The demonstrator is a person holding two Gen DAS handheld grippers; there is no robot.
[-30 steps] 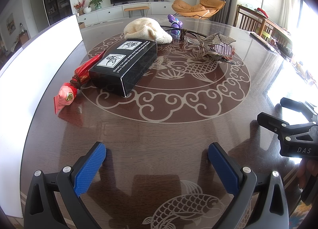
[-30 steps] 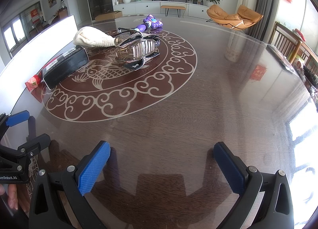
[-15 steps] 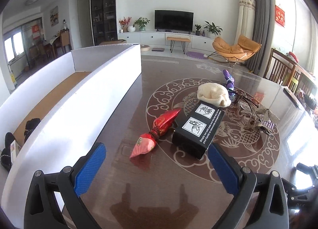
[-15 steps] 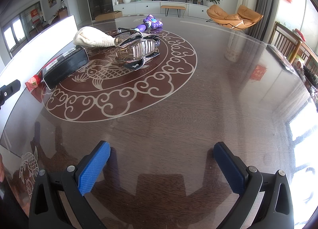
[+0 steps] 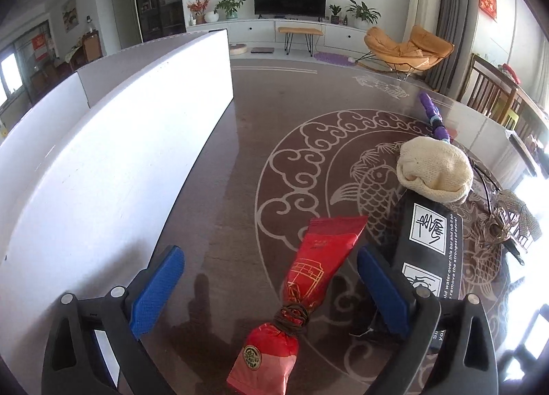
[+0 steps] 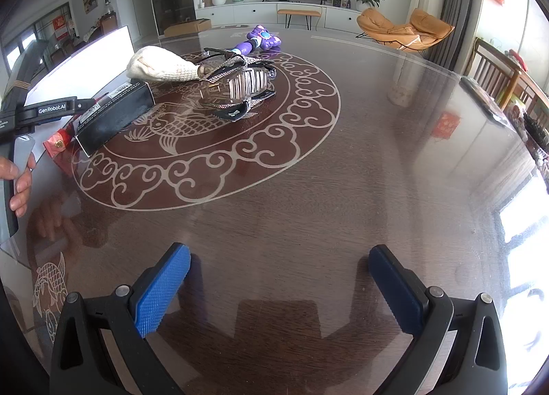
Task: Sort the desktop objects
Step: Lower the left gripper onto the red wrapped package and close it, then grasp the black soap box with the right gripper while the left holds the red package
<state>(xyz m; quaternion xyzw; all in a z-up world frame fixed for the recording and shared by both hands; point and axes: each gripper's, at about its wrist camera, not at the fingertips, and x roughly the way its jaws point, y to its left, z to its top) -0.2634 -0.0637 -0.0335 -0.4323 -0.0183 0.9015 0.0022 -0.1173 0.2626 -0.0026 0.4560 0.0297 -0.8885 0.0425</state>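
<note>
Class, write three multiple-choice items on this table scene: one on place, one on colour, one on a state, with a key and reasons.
1. The red packet lies:
A. between the left hand-held gripper's fingers
B. on the cream hat
C. inside the white box

2. The toy beyond the cream hat is:
A. green
B. purple
C. orange

3. The right hand-held gripper is:
A. shut on the black box
B. shut on the hat
C. open and empty

Key:
1 A, the packet shows between both blue pads, untouched.
2 B, its body is purple.
3 C, only bare table lies between its spread fingers.
</note>
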